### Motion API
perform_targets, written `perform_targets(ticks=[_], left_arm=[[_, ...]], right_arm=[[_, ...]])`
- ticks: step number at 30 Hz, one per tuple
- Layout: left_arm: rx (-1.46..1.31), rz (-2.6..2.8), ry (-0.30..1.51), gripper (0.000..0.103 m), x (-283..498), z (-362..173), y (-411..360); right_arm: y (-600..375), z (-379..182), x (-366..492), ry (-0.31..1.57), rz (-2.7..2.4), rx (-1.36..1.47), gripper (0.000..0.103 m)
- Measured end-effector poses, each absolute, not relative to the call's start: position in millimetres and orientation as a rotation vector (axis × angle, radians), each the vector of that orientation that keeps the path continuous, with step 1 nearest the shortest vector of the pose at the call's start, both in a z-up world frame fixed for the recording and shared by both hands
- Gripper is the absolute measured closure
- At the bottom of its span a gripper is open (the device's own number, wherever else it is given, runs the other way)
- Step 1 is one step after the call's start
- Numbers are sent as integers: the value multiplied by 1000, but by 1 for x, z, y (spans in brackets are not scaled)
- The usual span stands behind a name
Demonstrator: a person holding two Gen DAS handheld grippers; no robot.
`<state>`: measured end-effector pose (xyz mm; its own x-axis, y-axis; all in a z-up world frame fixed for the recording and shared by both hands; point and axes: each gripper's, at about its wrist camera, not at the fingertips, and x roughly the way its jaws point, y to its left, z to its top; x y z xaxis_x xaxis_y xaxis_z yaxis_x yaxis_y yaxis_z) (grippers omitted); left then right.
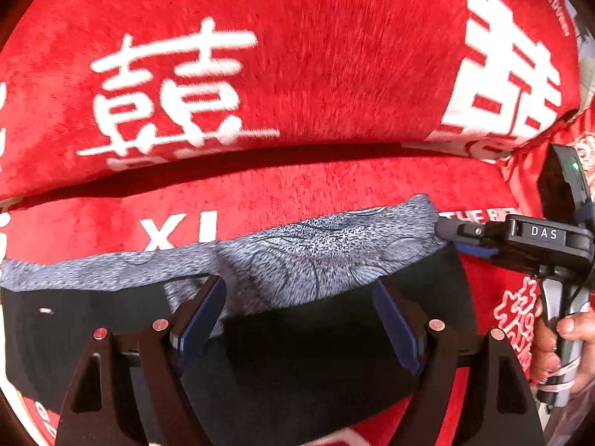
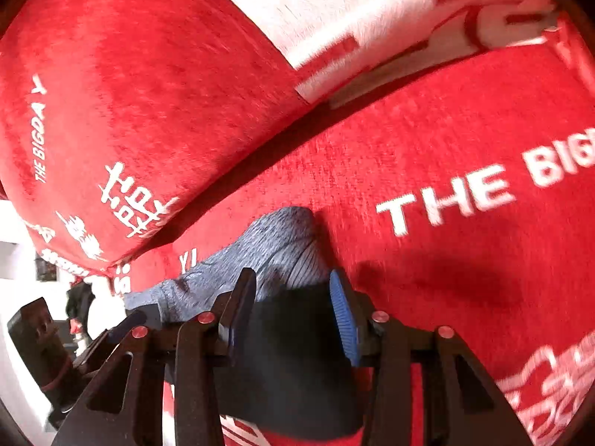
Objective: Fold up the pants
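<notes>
Both tools [image 1: 299, 308] [image 2: 293, 308] agape, pants [image 1: 305, 256] half-hidden

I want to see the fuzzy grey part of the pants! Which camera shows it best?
The left wrist view: the fuzzy grey lining of the black pants stretches nearly across the picture. The right wrist view shows only one bunched end beyond the right claw.

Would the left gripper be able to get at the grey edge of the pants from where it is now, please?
Probably yes. The left gripper is open, and the grey edge of the pants lies right at its fingertips with nothing between. The right gripper is at the far corner, out of the way.
</notes>
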<state>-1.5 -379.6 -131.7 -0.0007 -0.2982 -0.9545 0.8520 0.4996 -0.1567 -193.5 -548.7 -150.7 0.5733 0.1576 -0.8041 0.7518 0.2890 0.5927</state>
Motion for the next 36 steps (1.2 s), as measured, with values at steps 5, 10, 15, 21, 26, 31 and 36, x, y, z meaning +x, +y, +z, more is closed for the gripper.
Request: perform_targets(ticks=[5, 10, 15, 21, 26, 31, 36], left_arm=[[627, -930, 1314, 22, -6, -159, -369], [725, -902, 1278, 20, -20, -172, -349], [678, -868, 1336, 20, -16, -171, -340], [673, -769, 1356, 20, -16, -161, -324], [667, -695, 1363, 20, -14, -152, -304], [651, -627, 1370, 20, -16, -143, -287], [622, -585, 1378, 20, -24, -134, -290]], right_arm=[[-540, -162, -171, 1018, -381, 1207, 59], [-517, -161, -153, 1172, -430, 988, 48], [-510, -165, -153, 1187, -513, 977, 30], [-475, -151, -157, 1300, -488, 886, 23], [-453, -136, -171, 1306, -472, 886, 23], [-448, -124, -179, 1322, -467, 873, 23], [-441, -120, -182, 1349, -455, 855, 23]])
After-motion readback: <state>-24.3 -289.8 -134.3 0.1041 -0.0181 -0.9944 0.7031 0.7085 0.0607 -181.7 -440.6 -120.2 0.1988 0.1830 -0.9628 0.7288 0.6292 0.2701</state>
